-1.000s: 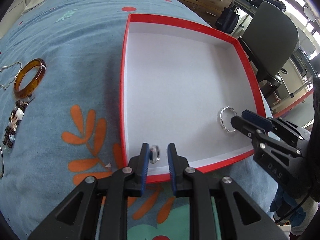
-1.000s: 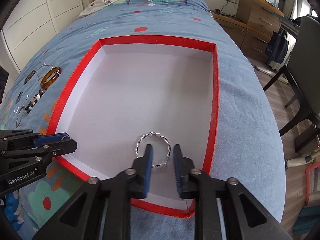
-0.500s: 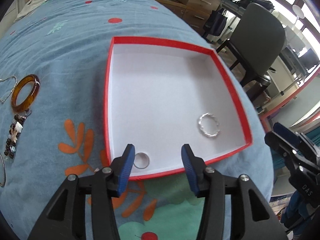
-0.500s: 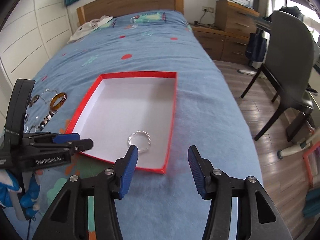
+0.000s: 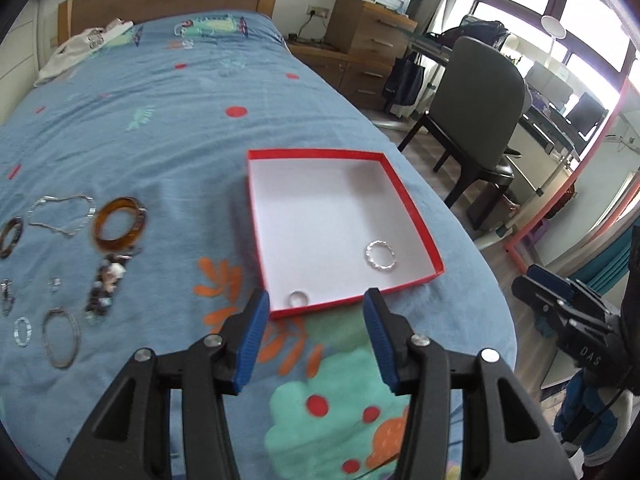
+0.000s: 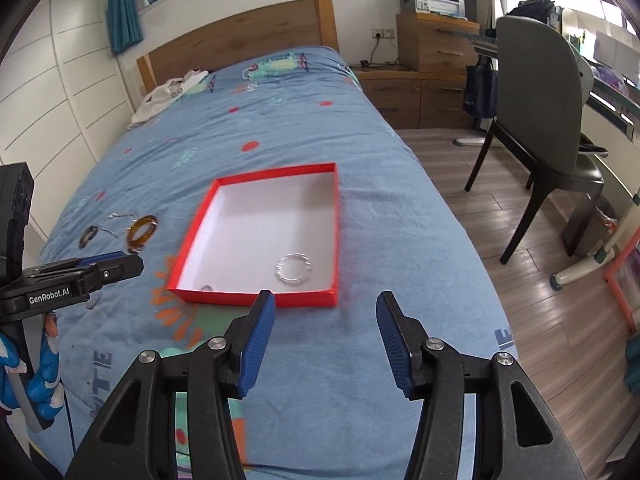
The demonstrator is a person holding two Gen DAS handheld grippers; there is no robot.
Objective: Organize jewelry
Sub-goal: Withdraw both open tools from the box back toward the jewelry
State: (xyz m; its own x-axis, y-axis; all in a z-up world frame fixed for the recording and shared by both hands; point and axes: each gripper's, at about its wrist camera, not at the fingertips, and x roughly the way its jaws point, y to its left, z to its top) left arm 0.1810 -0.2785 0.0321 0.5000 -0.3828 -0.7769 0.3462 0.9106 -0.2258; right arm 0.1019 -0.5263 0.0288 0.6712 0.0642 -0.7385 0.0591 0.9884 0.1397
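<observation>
A red box [image 5: 416, 216] with a white floor lies on the blue bedspread; it also shows in the right wrist view [image 6: 335, 236]. A small silver ring [image 5: 298, 298] lies in its near left corner and a twisted silver bangle [image 5: 380, 255] near its right wall. My left gripper [image 5: 316, 334] is open and empty, above the bed just in front of the box. My right gripper [image 6: 325, 336] is open and empty, further back from the box. An amber bangle [image 5: 119, 229], a silver chain [image 5: 60, 212], a bead bracelet [image 5: 106, 284] and thin rings lie left of the box.
A grey chair [image 6: 544, 120] stands on the wood floor right of the bed. A wooden dresser [image 6: 432, 60] with a printer stands at the back. White clothing [image 6: 168, 96] lies near the headboard [image 6: 240, 44]. The bed's right edge is close to the box.
Both grippers opened and let go of the ring and the twisted bangle inside the box. Both then pulled back and up from the box.
</observation>
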